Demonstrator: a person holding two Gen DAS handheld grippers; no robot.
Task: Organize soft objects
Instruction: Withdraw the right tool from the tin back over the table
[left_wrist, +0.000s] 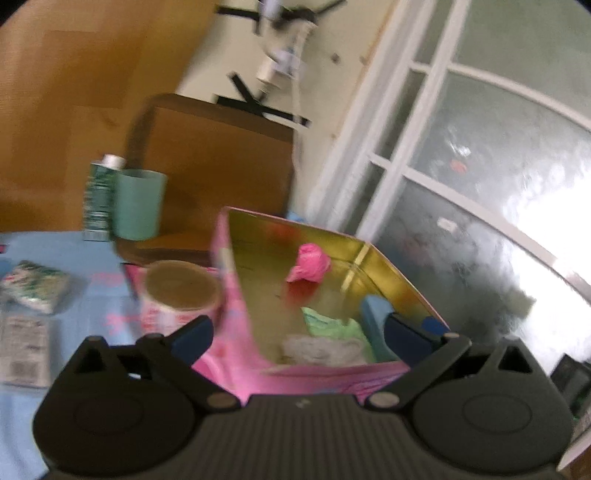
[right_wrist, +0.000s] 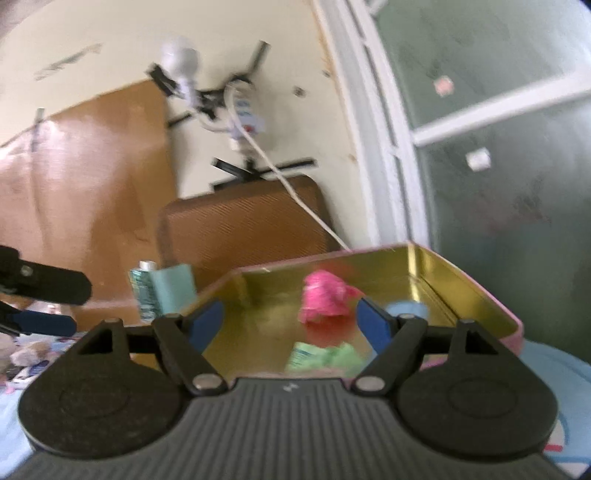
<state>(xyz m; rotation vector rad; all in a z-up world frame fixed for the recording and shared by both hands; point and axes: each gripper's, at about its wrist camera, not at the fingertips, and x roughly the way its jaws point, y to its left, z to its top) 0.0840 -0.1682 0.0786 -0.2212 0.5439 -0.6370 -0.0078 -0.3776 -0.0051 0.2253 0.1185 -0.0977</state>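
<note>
Left tool (left_wrist: 297, 334): seen spread wide at the bottom of the left wrist view, nothing gripped between the blue fingers.
Right tool (right_wrist: 290, 319): likewise spread apart, nothing held.
Pink rectangular tin with gold interior (left_wrist: 391, 275): seen at centre frame in both views, set on the light blue table (left_wrist: 74, 254).
Crumpled pink soft piece (left_wrist: 308, 264): found lying inside the tin, towards its far side.
Light green soft piece (left_wrist: 332, 323): found inside the tin, lower in frame, beside a white crumpled piece (left_wrist: 321, 349).
Blue soft piece (left_wrist: 373, 325): seen at the tin's right wall.
Paper cup with pink print (left_wrist: 181, 295): placed just left of the tin.
Teal cup (left_wrist: 138, 205): seen at left, beside a green patterned can (left_wrist: 98, 195).
</note>
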